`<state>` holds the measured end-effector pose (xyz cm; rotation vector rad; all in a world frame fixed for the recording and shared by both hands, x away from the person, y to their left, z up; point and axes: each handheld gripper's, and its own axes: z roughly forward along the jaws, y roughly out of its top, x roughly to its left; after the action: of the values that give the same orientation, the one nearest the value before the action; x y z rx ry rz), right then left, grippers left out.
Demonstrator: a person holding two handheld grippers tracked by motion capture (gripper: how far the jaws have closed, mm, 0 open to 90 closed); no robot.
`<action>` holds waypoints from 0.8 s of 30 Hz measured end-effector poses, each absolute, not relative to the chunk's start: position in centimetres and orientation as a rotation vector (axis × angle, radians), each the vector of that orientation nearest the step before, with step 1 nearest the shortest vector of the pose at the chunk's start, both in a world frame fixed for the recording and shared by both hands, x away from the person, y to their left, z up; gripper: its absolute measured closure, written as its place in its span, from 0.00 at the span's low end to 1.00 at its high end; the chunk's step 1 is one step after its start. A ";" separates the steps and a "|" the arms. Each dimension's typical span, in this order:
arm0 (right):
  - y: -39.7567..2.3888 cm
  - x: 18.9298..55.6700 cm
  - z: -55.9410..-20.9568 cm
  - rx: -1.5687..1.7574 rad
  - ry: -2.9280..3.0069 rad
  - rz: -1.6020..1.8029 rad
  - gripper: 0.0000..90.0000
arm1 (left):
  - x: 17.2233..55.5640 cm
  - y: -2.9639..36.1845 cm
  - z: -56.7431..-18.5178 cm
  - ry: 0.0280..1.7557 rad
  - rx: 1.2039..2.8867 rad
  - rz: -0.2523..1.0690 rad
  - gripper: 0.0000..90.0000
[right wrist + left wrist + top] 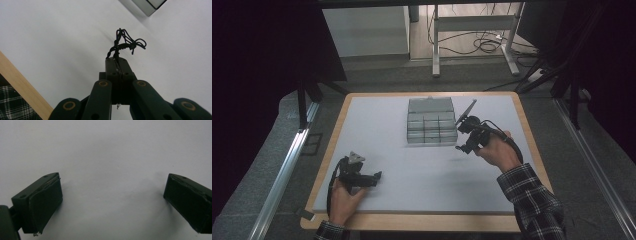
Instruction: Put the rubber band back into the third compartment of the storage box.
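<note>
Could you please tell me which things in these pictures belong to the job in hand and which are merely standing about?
Part of the job:
- black twisted cord, pinched in the shut right gripper
- grey compartment box, beside that gripper

Just about:
- left gripper, jaws open with nothing between them, resting on the white table mat
- white desk frame and floor cables beyond the table
</note>
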<state>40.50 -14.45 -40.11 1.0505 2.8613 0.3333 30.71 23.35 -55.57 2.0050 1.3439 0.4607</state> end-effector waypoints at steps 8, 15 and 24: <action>-14.1 41.0 -39.3 1.047 2.847 0.356 0.98 | 30.7 23.4 -55.6 1.344 2.006 0.460 0.02; -13.8 41.7 -38.7 1.050 2.816 0.396 0.98 | 30.7 23.4 -55.6 1.343 2.009 0.460 0.02; -13.5 42.6 -38.4 1.064 2.767 0.463 0.98 | 30.7 23.4 -55.6 1.344 2.004 0.460 0.02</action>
<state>42.63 -13.47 -38.35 1.0643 2.7668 0.4625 30.72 23.35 -55.57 2.0044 1.3439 0.4597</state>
